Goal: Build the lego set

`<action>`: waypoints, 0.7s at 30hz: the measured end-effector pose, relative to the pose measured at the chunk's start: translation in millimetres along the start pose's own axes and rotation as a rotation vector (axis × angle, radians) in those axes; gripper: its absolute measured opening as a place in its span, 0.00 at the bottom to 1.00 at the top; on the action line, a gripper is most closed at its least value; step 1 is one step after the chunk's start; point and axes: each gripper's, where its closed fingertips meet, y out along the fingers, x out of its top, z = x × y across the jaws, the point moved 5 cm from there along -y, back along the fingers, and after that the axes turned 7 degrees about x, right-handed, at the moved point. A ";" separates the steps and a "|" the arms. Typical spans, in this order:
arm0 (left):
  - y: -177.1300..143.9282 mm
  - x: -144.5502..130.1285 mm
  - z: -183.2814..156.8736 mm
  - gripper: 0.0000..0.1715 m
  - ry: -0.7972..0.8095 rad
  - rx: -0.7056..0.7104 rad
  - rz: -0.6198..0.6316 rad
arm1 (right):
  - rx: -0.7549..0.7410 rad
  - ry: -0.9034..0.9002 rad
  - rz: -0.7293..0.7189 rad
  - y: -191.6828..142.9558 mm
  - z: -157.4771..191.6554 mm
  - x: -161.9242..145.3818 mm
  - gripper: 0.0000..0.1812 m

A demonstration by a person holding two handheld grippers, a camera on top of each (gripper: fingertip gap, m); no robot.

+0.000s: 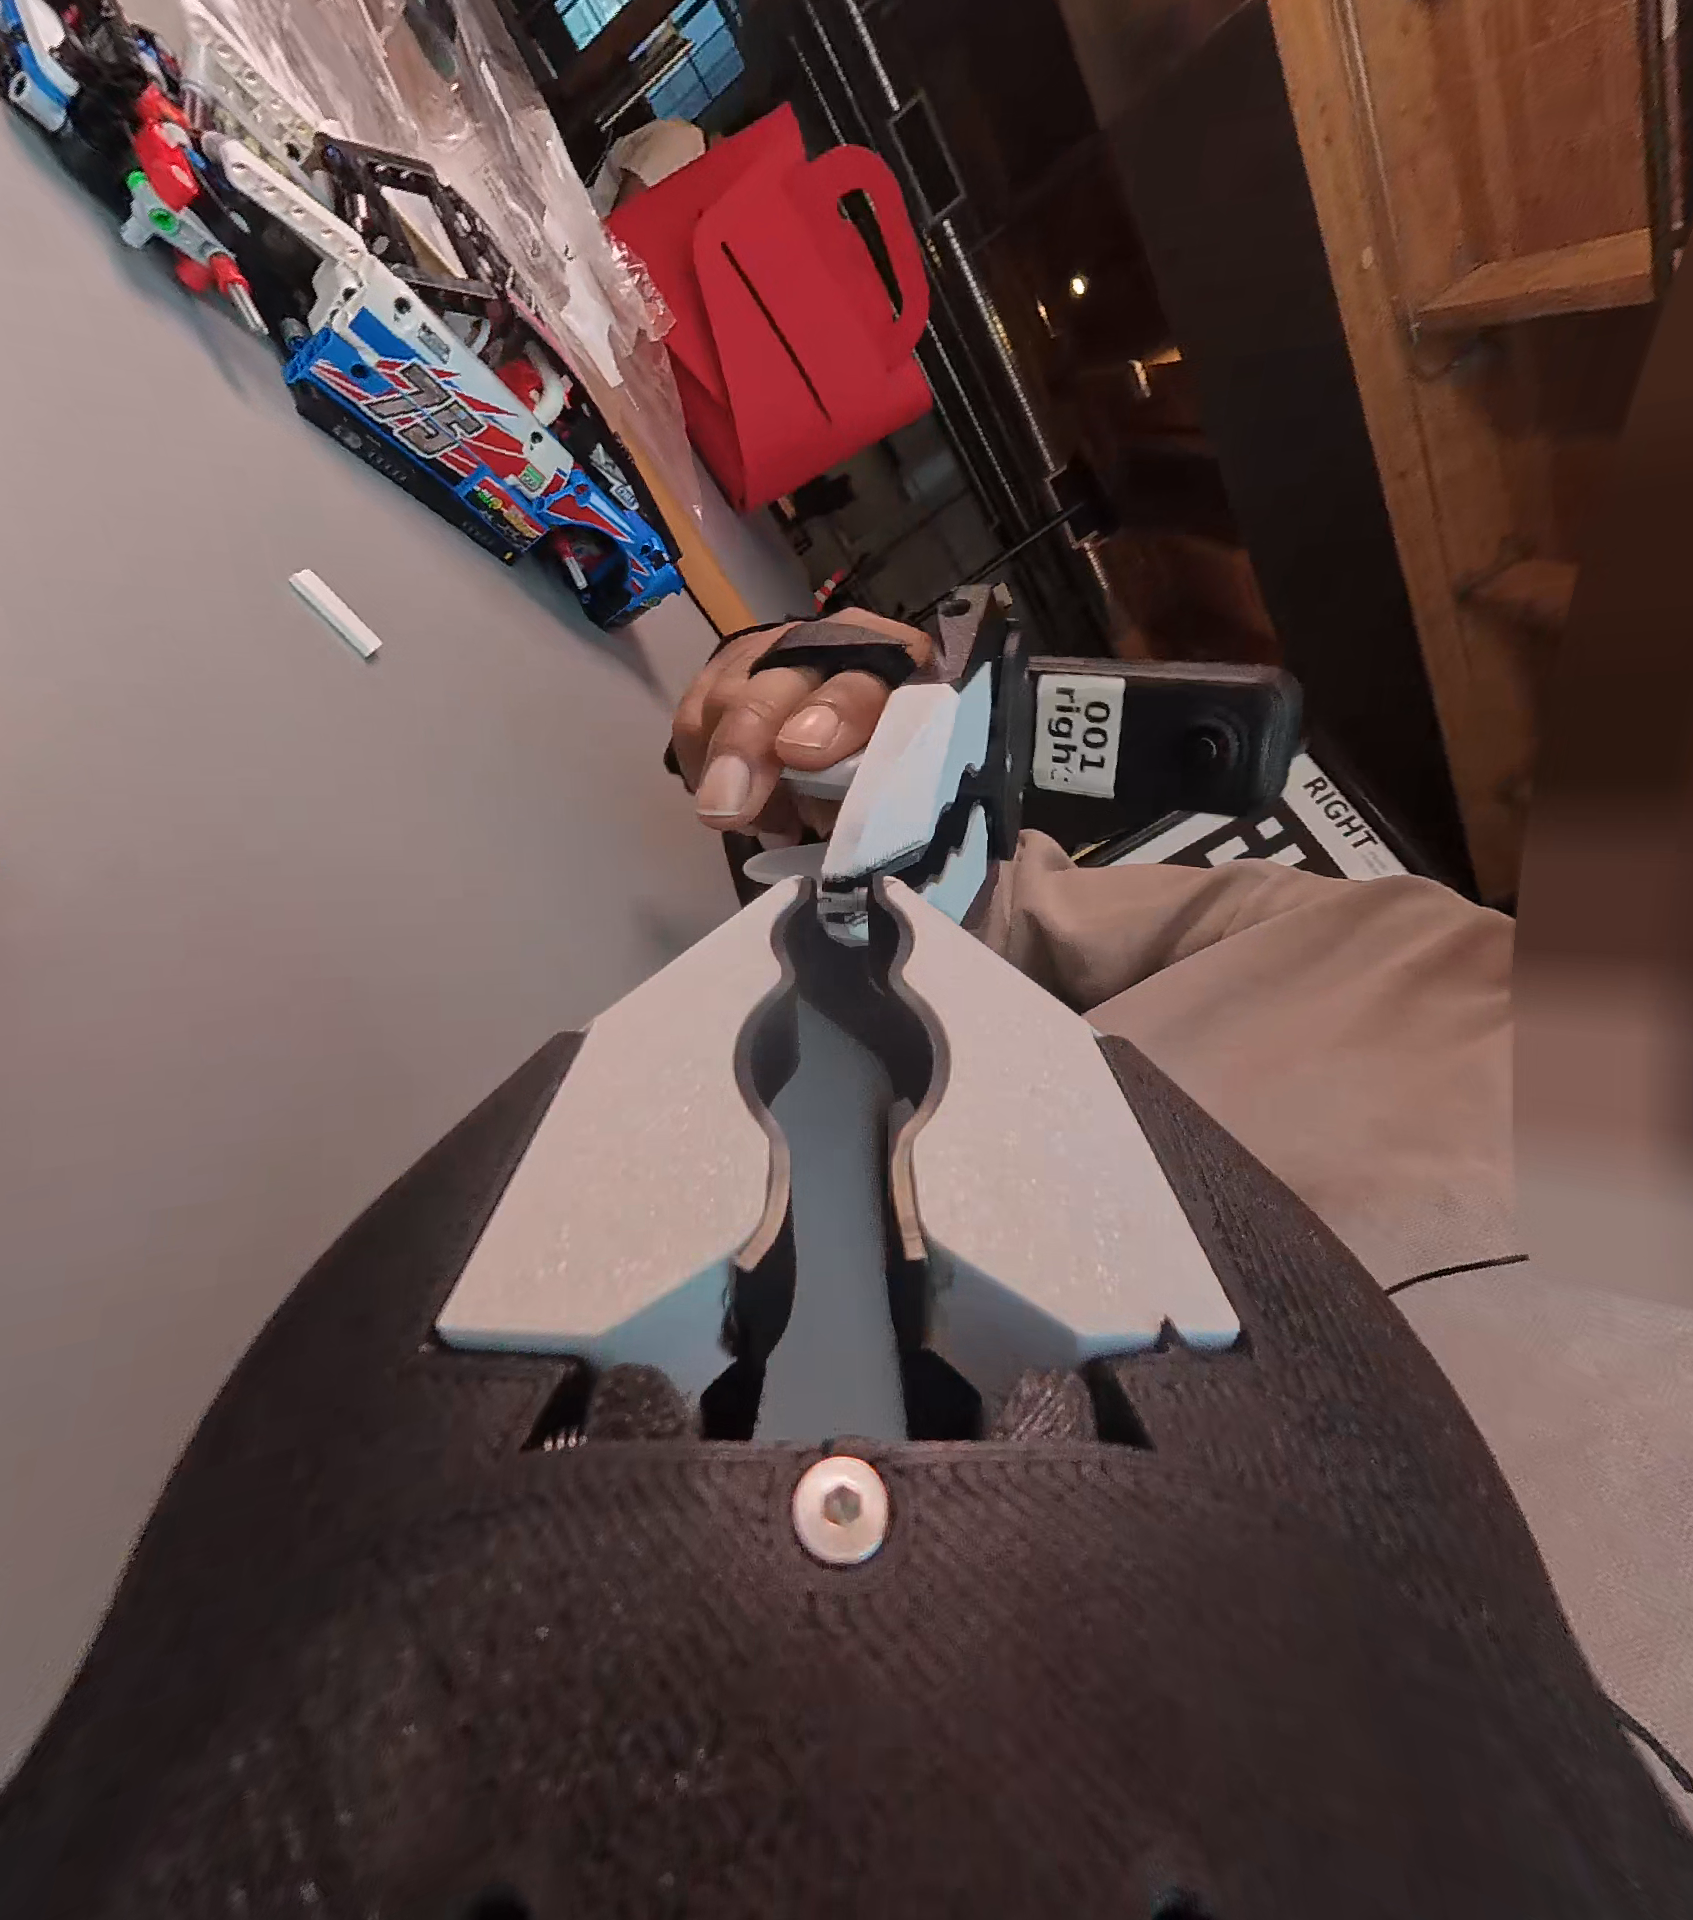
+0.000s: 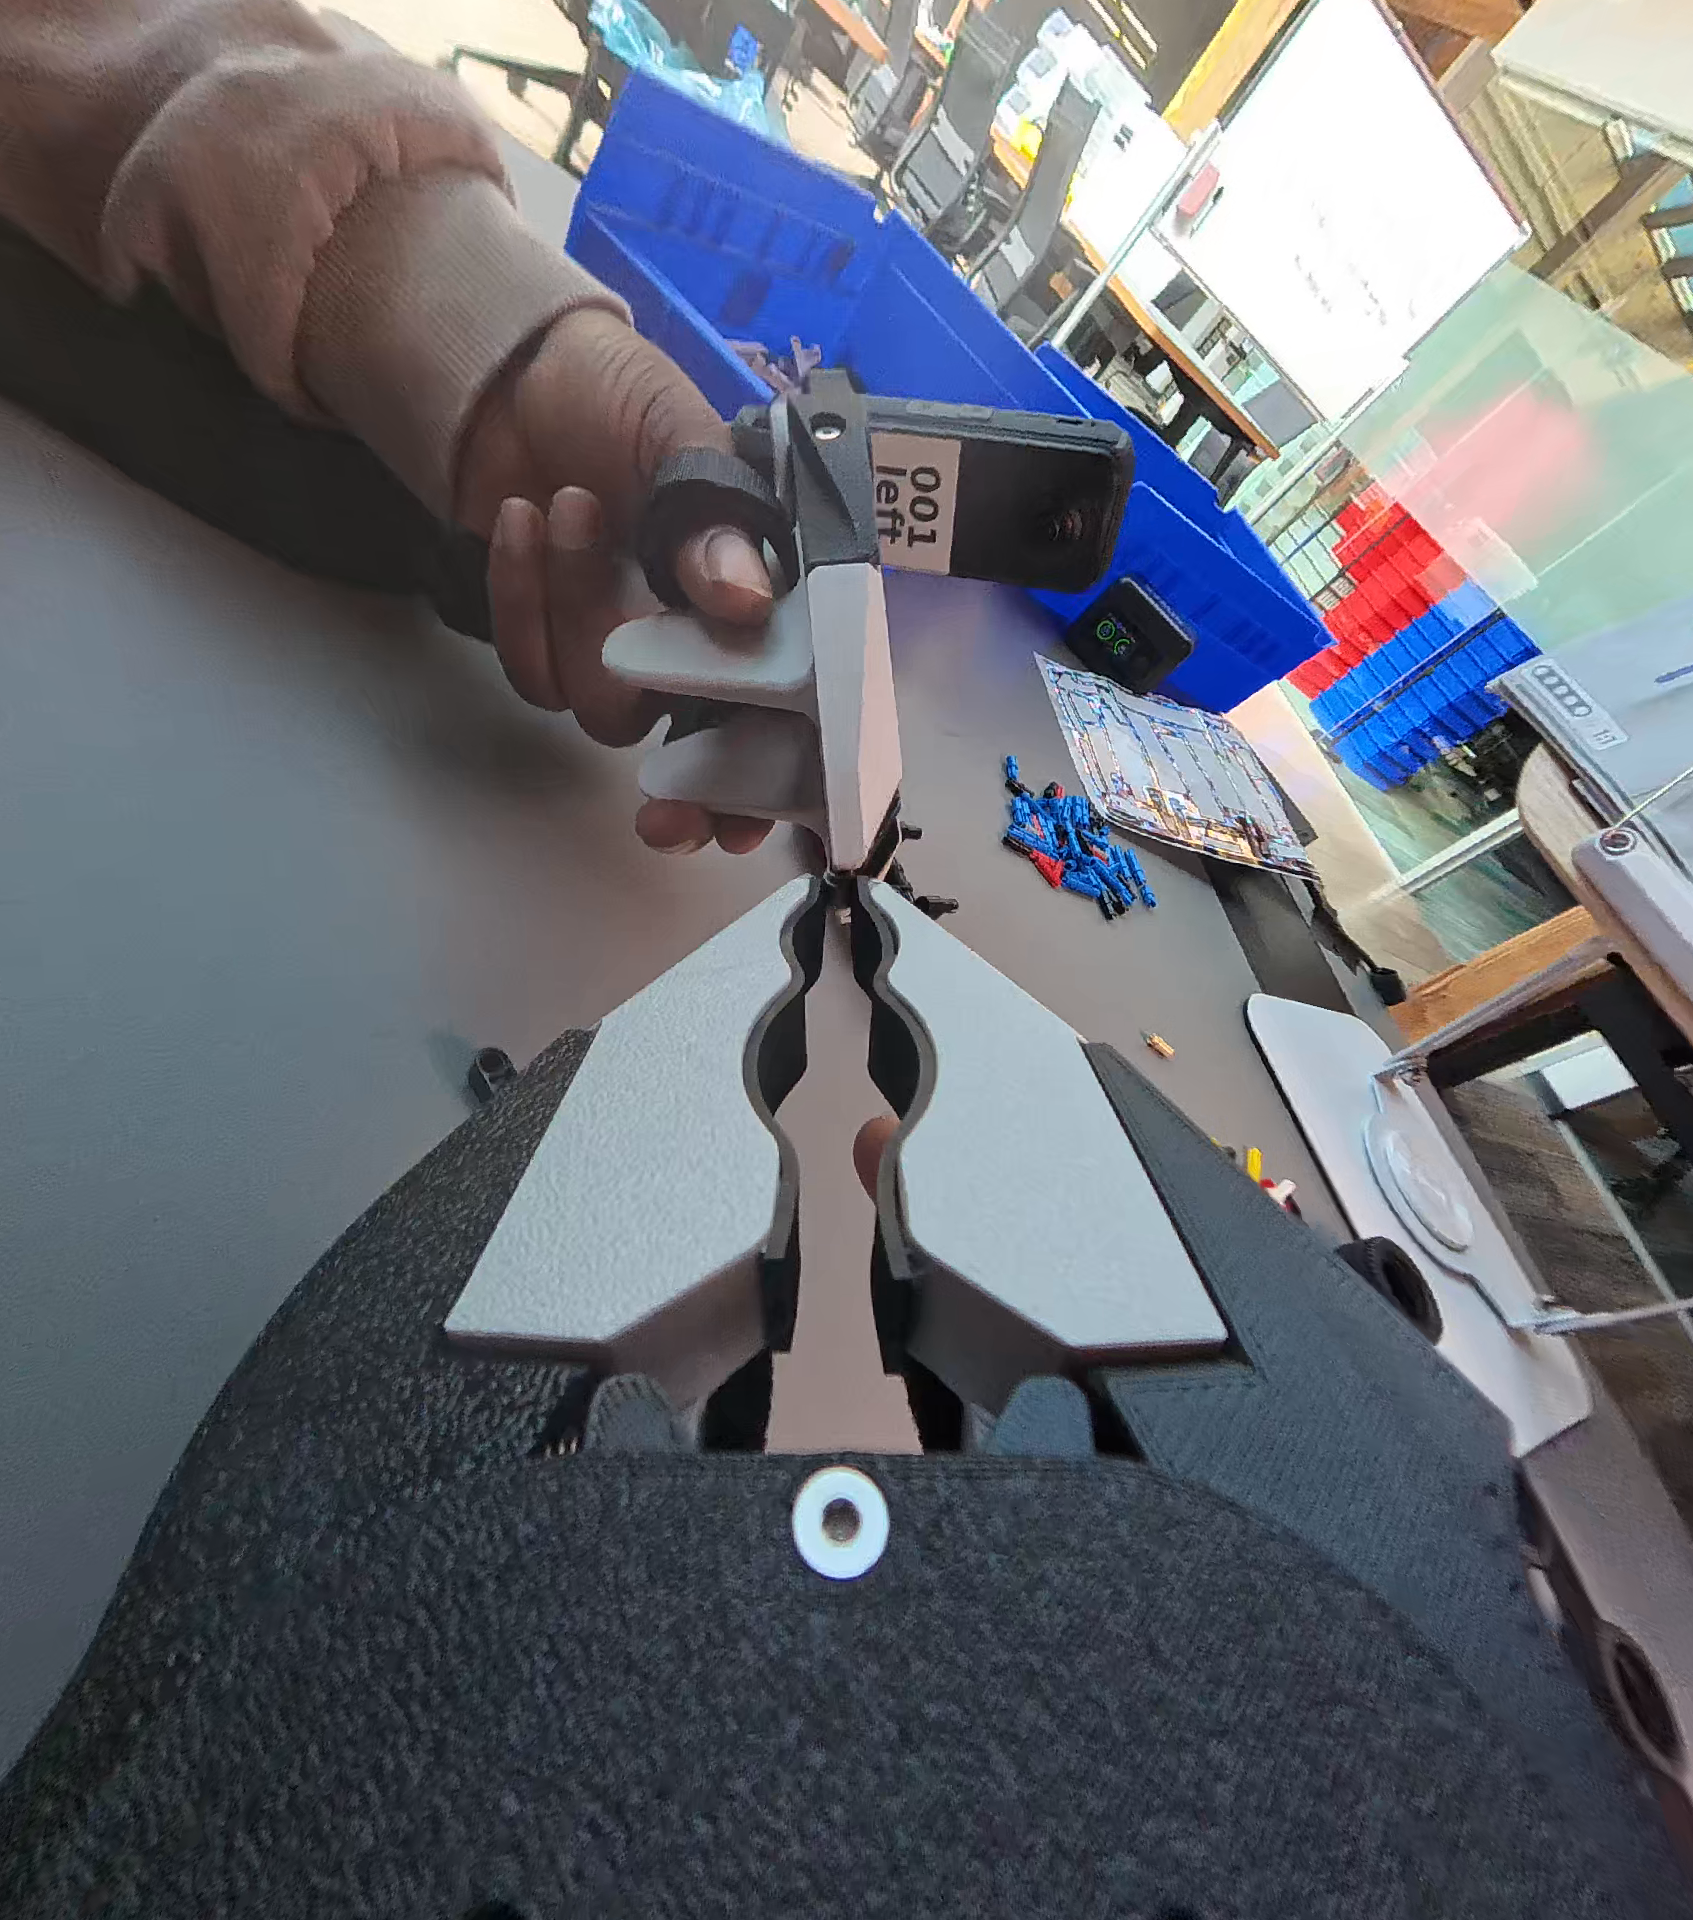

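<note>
Up close in the left wrist view, the left gripper (image 1: 843, 896) pinches a small dark lego piece (image 1: 842, 920) at its tips, meeting the right gripper (image 1: 868, 860) tip to tip above the grey table (image 1: 198, 1039) — a half-built lego car (image 1: 468, 436) lies well apart. From the right wrist view, both claws clench that same piece (image 2: 840, 902); loose blue pins (image 2: 1081, 831) lie near an instruction sheet (image 2: 1174, 774).
</note>
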 end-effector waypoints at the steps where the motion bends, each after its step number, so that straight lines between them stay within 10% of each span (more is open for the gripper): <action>1: -0.4 0.8 -3.1 0.05 0.020 -0.017 -0.008 | 0.014 0.049 -0.033 -1.5 -1.4 1.8 0.01; 10: 1.6 2.8 -38.0 0.09 0.146 -0.198 -0.062 | 0.231 0.588 -0.505 -19.3 -12.0 27.6 0.01; 21: -1.3 -0.5 -42.2 0.01 0.085 -0.260 -0.043 | 0.243 0.505 -0.496 -18.7 -7.2 31.7 0.01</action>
